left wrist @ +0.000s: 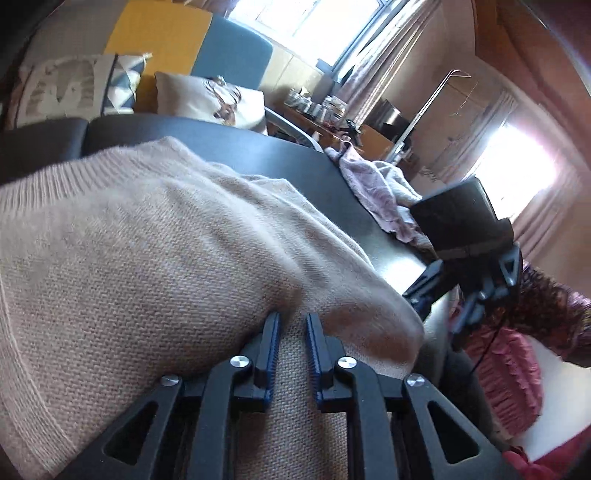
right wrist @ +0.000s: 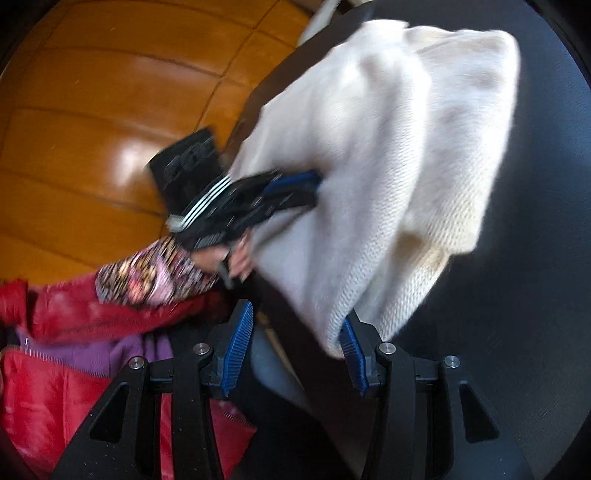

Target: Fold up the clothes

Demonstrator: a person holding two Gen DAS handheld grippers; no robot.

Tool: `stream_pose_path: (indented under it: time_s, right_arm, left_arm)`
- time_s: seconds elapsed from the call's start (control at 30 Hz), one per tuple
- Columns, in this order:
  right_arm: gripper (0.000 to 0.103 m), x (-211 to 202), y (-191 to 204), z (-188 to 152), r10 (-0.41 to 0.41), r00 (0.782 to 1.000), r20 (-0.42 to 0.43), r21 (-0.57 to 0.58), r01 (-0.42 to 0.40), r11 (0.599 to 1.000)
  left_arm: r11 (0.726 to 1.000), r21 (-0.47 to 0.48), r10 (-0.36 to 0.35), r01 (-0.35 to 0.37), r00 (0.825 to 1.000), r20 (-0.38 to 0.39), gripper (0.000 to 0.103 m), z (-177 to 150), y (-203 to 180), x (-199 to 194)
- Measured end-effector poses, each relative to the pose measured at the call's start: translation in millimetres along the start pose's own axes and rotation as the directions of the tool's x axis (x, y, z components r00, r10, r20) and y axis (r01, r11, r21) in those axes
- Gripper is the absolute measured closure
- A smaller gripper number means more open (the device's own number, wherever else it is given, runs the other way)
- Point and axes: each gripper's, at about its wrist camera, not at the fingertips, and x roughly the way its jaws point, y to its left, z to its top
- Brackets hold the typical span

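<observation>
left gripper [left wrist: 293,317]: jaws nearly together, pinching sweater [left wrist: 147,258] fold at its tips | right gripper [right wrist: 297,325]: jaws wide apart, holding nothing, sweater hem draped over its right finger | sweater: on dark table [right wrist: 535,258], ahead of both grippers

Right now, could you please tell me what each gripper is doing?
Left gripper: shut on the beige sweater.
Right gripper: open, holding nothing.

Room around the dark table

Two cushions [left wrist: 74,86] [left wrist: 221,99] lean on a sofa [left wrist: 229,55] behind the table [left wrist: 295,162]; a cluttered desk [left wrist: 325,114] stands under the window [left wrist: 325,18]. The wood floor [right wrist: 92,110] shines, though blurred.
</observation>
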Motion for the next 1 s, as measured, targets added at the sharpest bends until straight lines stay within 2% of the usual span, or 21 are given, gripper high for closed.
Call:
stream_pose_path:
  time_s: [0.07, 0.17, 0.23, 0.27, 0.3, 0.33, 0.4, 0.5, 0.63, 0.73, 0.77, 0.8, 0.87, 0.93, 1.0]
  right_arm:
    - [0.053, -3.9, 5.8, -9.8, -0.01, 1.0, 0.004, -0.035, 0.01, 0.999]
    - [0.053, -6.8, 14.5, -11.8, -0.08, 0.997, 0.0, -0.12, 0.079, 0.99]
    - [0.056, -5.2, 16.1, -9.0, -0.114, 0.993, -0.033, -0.158, 0.108, 0.982]
    - [0.078, -2.6, 16.9, -8.2, -0.134, 0.989, -0.057, -0.18, 0.122, 0.976]
    - [0.086, -0.5, 19.2, -9.7, -0.166, 0.983, -0.082, -0.211, 0.146, 0.966]
    - [0.086, 1.1, 22.1, -12.0, -0.204, 0.973, -0.105, -0.246, 0.173, 0.954]
    - [0.095, -3.6, 25.0, -16.0, -0.222, 0.969, -0.112, -0.265, 0.186, 0.946]
    - [0.099, -17.7, 21.7, -26.5, -0.252, 0.964, -0.078, -0.246, 0.227, 0.942]
    - [0.099, -32.6, 16.5, -39.5, -0.293, 0.956, -0.033, -0.21, 0.28, 0.937]
    - [0.095, -40.6, 14.4, -36.8, -0.275, 0.96, 0.055, -0.141, 0.28, 0.95]
    - [0.088, -43.6, 13.7, -35.6, -0.269, 0.959, 0.086, -0.117, 0.278, 0.954]
    - [0.076, -45.2, 13.7, -34.2, -0.25, 0.962, 0.113, -0.098, 0.261, 0.96]
    - [0.066, -42.4, 15.3, -29.8, -0.24, 0.957, 0.163, -0.073, 0.254, 0.964]
    - [0.066, -40.0, 22.3, -25.2, -0.245, 0.937, 0.248, -0.044, 0.264, 0.964]
    - [0.066, -33.7, 30.5, -20.9, -0.252, 0.899, 0.359, 0.01, 0.266, 0.964]
  left_arm:
    - [1.0, 0.001, -0.023, 0.024, 1.0, -0.012, 0.09, 0.1, 2.5, -1.2]
    - [0.999, 0.005, -0.035, 0.035, 0.999, -0.018, 0.09, 0.0, 3.3, -1.4]
    - [0.999, 0.008, -0.033, 0.033, 0.999, -0.017, 0.09, -0.3, 2.7, -0.7]
    - [0.999, 0.008, -0.034, 0.034, 0.999, -0.016, 0.09, -0.5, 2.7, -0.7]
    - [0.999, 0.006, -0.036, 0.036, 0.999, -0.016, 0.09, -0.8, 2.9, -0.8]
    - [0.999, 0.005, -0.038, 0.038, 0.999, -0.016, 0.09, -0.8, 3.2, -0.7]
    - [0.999, 0.003, -0.04, 0.04, 0.999, -0.015, 0.091, -1.9, 3.7, -1.1]
    - [0.999, 0.001, -0.043, 0.043, 0.999, -0.013, 0.091, -1.7, 4.0, -0.4]
    - [0.999, -0.003, -0.048, 0.048, 0.999, -0.011, 0.091, -1.5, 5.4, -0.1]
    - [0.999, -0.005, -0.049, 0.049, 0.999, -0.01, 0.091, -1.6, 5.4, 0.2]
    - [0.999, -0.006, -0.05, 0.05, 0.999, -0.01, 0.091, -1.6, 5.3, 0.1]
    - [0.999, -0.006, -0.049, 0.049, 0.999, -0.01, 0.091, -1.7, 5.3, 0.0]
    - [0.999, -0.005, -0.048, 0.048, 0.999, -0.009, 0.091, -1.9, 5.4, -0.4]
    - [0.999, -0.004, -0.047, 0.047, 0.999, -0.009, 0.091, -2.2, 5.5, -0.7]
    - [0.999, -0.003, -0.045, 0.045, 0.999, -0.007, 0.091, -2.5, 5.1, -0.6]
